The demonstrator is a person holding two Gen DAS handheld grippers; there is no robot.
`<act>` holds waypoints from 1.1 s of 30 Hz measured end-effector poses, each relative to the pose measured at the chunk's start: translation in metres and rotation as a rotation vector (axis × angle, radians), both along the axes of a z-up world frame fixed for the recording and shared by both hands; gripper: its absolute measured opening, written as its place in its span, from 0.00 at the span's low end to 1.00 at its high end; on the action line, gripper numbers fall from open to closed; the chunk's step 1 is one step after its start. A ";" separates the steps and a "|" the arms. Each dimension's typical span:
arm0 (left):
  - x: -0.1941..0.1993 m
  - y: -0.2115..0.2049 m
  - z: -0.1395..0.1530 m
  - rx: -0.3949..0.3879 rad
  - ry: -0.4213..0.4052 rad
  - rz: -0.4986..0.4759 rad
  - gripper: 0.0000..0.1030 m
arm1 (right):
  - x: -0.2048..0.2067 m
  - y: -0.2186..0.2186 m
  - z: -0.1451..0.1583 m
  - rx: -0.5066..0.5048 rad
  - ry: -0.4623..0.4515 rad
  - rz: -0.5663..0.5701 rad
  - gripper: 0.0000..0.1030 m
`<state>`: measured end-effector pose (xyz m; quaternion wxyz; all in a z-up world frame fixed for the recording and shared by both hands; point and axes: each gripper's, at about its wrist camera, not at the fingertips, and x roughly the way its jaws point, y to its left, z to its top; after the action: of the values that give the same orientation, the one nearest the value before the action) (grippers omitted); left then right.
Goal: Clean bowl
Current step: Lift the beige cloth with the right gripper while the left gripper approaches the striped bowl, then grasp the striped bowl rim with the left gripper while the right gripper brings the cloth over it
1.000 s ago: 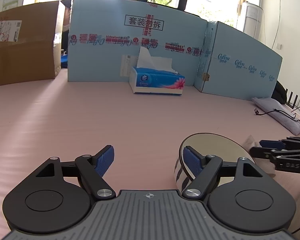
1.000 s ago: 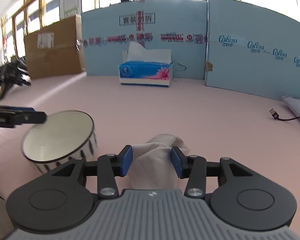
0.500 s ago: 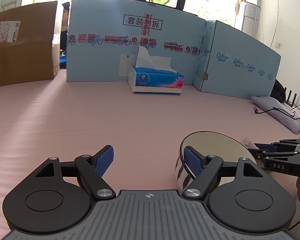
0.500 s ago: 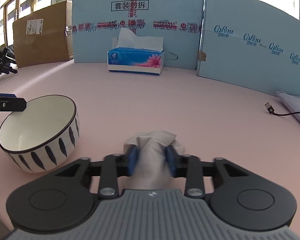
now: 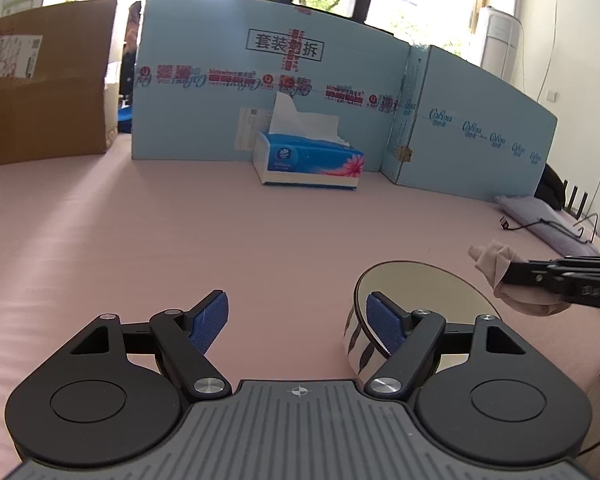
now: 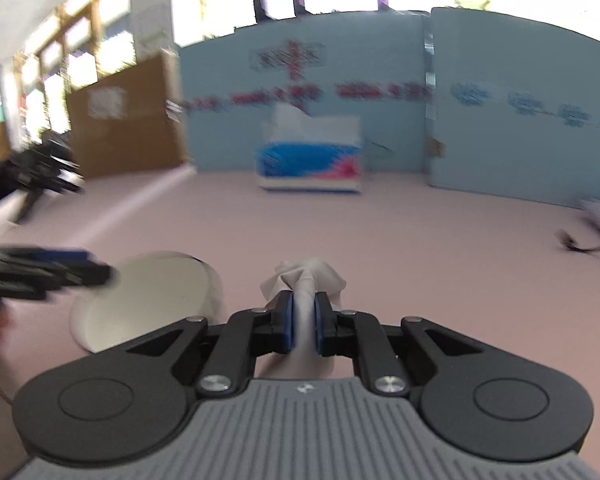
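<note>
The bowl (image 5: 420, 304) sits on the pink table (image 5: 260, 248) at about four o'clock in the left wrist view, with its wide mouth facing up, a pale inside and dark leaf-shaped marks down its white wall. It looks like glazed ceramic, so I judge it stiff, fairly heavy for its size, slick to the touch and liable to chip if knocked; the safest hold is across the rim, one pad inside and one outside the wall. The left tongs (image 5: 298, 320) stand wide open and grip nothing: the right pad lies at the bowl's near rim, seemingly just inside it, while the left pad hangs over bare table well apart from the bowl. The cloth (image 6: 308, 284) is soft, light and limp, and bunches easily, so a pinch on the gathered middle suits it. The right tongs (image 6: 303, 324) are closing, their blue pads already pressing the cloth's bunched waist, with a crumpled tuft standing out beyond the tips. In the left view those tongs reach in from three o'clock, near the bowl's far right rim, cloth end leading. Both hands point forward and somewhat downward. A tissue box (image 5: 308, 160) stands at twelve o'clock against the blue boards (image 5: 260, 100).
</note>
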<state>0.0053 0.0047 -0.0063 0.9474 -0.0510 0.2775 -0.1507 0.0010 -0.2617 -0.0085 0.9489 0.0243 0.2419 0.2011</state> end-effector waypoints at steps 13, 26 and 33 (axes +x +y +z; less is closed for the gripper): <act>-0.005 0.017 -0.001 -0.077 0.024 0.018 0.73 | 0.010 0.045 0.011 -0.013 0.043 0.183 0.12; -0.001 0.019 -0.013 -0.103 0.052 0.002 0.60 | 0.033 0.072 -0.005 -0.146 0.152 0.257 0.12; -0.002 0.022 -0.005 -0.170 0.045 -0.041 0.55 | 0.037 0.076 -0.009 -0.189 0.161 0.266 0.12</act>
<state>0.0038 0.0264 -0.0117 0.9300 -0.1287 0.2858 -0.1917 0.0383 -0.1856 -0.0174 0.8895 -0.0814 0.3361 0.2987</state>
